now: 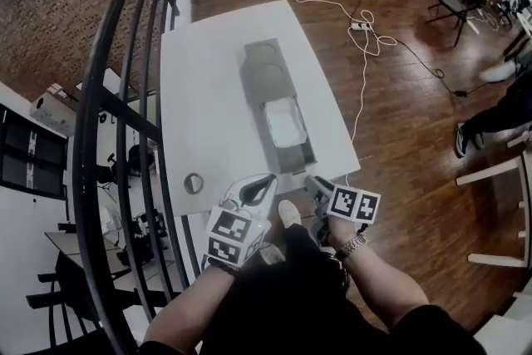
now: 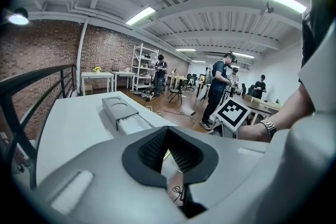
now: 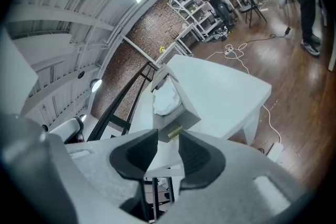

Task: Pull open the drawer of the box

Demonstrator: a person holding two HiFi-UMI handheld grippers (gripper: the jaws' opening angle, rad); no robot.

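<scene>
Here the right gripper [image 1: 310,180] [image 3: 168,137] sits at the near edge of the white table [image 1: 208,96], with its jaws a narrow gap apart and nothing clamped between them. Just ahead of its tips is the small brass knob [image 3: 175,131] on the front of the drawer [image 1: 308,147] [image 3: 184,114]. Whether either jaw touches the knob cannot be told. The drawer stands pulled out of the grey box [image 1: 266,75] [image 2: 118,107] toward this gripper. A crumpled white wad [image 1: 284,120] [image 3: 165,99] lies inside it. The box body, with two round recesses in its top, stretches away beyond the drawer along the table.

The left gripper [image 1: 268,179] [image 2: 167,131] is held beside the right one, to its left, at the same table edge. Its dark pads meet at the tips and hold nothing. The box and open drawer lie ahead of it and slightly to its right. A small round disc [image 1: 193,183] rests on the table to its left, near the edge.
</scene>
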